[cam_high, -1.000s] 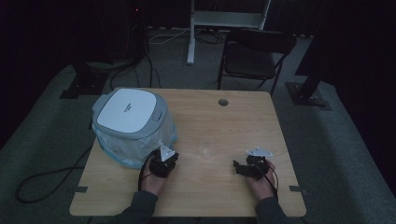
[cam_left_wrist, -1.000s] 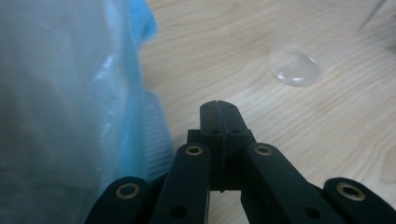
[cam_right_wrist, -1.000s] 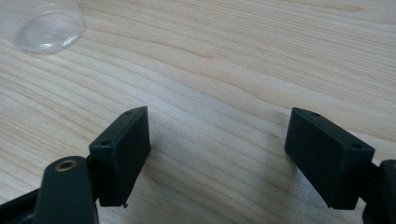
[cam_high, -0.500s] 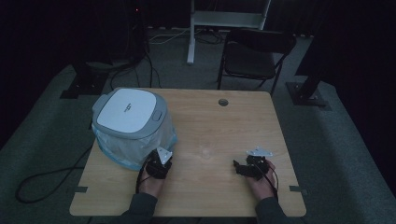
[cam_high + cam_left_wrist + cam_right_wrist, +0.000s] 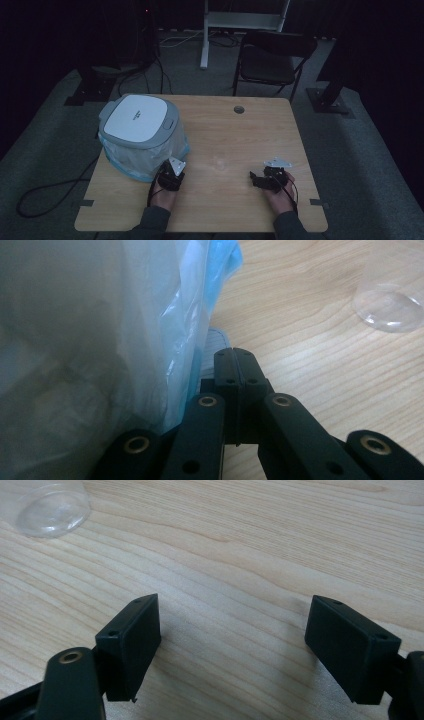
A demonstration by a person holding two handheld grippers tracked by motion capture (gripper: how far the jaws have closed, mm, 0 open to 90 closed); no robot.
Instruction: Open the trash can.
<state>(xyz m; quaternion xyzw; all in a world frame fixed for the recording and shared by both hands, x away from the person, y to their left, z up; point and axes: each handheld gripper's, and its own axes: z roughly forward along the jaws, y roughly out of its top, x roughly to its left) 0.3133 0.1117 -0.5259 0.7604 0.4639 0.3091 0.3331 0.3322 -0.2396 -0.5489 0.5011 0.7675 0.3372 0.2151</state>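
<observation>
Tongs at the bagged bin
Left tongs (image 5: 234, 371) were pressed shut, empty — plastic bag (image 5: 100, 330) just beside them; right tongs (image 5: 232, 635) gaped wide over bare table (image 5: 260, 540).

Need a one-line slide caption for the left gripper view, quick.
Left gripper, jaws shut, beside the bin's plastic liner; clear plastic cup on the wooden table.

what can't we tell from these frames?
- Bin contents: lid shut in the high view; cloudy bag blocks them in the left gripper view.
- Whether the shut left claw pinches bag film: tips hide it.
- Clear round item: cut by the frame edge, cup or lid unclear.
</observation>
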